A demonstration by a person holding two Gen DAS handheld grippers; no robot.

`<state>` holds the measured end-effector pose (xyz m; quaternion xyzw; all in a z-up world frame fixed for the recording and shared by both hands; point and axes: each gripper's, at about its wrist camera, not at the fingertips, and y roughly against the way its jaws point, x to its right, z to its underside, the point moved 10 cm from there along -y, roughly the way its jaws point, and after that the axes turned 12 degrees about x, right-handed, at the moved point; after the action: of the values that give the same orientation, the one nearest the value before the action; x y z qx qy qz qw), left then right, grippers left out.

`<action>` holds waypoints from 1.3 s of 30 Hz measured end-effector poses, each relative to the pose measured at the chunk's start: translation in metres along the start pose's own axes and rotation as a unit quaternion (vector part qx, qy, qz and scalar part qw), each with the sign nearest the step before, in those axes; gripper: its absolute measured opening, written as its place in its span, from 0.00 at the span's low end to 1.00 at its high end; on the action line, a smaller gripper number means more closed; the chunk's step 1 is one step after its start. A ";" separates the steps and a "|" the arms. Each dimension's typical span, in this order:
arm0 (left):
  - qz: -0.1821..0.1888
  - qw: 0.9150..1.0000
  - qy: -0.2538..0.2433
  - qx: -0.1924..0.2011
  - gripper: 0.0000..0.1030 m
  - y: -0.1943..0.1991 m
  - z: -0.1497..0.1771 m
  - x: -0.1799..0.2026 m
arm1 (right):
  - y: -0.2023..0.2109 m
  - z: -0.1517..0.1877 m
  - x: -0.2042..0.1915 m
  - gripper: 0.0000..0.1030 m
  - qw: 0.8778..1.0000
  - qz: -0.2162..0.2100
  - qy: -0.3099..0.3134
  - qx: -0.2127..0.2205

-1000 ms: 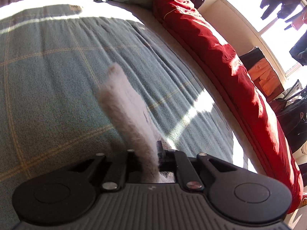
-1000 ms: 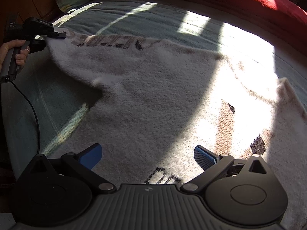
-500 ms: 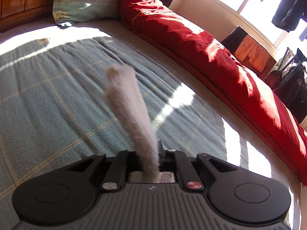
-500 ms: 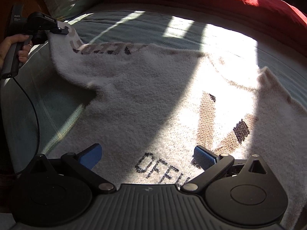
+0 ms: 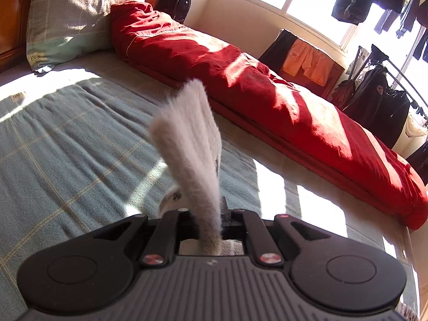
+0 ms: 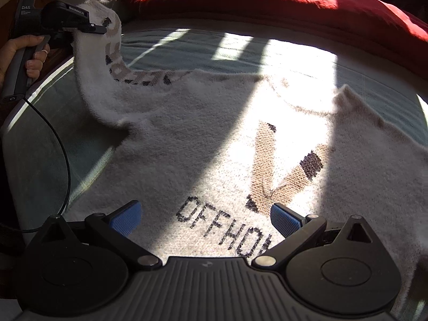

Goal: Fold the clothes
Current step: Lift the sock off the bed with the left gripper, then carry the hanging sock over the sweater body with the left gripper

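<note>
**Sleeve raised at the left, body flat on the bed**

A fluffy white knitted sweater (image 6: 214,144) with dark lettering and a tan pattern is spread on the grey-green checked bedspread (image 5: 67,144). Its left sleeve (image 6: 99,61) is lifted off the bed, its cuff clamped between the closed fingers of the left gripper (image 6: 100,30), which is held by a hand (image 6: 24,53) at the far left. The right gripper (image 6: 206,215) is held low over the sweater's near part, its blue-padded fingers (image 6: 128,214) spread wide and empty. A rumpled red duvet (image 5: 267,93) is heaped along the far side.
</note>
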<state>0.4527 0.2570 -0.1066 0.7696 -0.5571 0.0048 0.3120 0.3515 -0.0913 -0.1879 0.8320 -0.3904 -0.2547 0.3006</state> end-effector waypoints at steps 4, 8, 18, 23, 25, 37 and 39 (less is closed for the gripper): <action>0.016 1.000 -0.001 0.001 0.07 0.006 0.003 0.025 | 0.004 0.002 0.005 1.00 1.000 -0.008 -0.006 -0.007; 0.031 0.999 -0.019 0.001 0.06 0.011 0.009 0.051 | 0.005 -0.001 0.012 1.00 1.000 -0.004 0.001 -0.009; 0.062 0.997 -0.038 -0.002 0.06 0.023 0.021 0.109 | 0.018 -0.001 0.024 1.00 1.000 -0.019 0.001 0.001; 0.078 0.996 -0.030 -0.004 0.07 0.027 0.027 0.135 | 0.029 0.005 0.035 1.00 1.000 -0.017 -0.005 0.007; 0.087 0.996 -0.034 -0.004 0.06 0.028 0.031 0.150 | 0.034 0.009 0.040 1.00 1.000 -0.016 -0.006 0.007; 0.126 0.988 -0.090 -0.018 0.07 0.030 0.078 0.226 | 0.052 0.046 0.073 1.00 0.996 -0.040 -0.060 -0.044; 0.129 0.986 -0.101 -0.023 0.07 0.029 0.088 0.236 | 0.054 0.052 0.077 1.00 0.995 -0.043 -0.068 -0.051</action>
<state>0.4872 0.0068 -0.0795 0.6805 -0.6803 -0.0454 0.2683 0.3338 -0.1973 -0.2006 0.8124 -0.3603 -0.3430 0.3043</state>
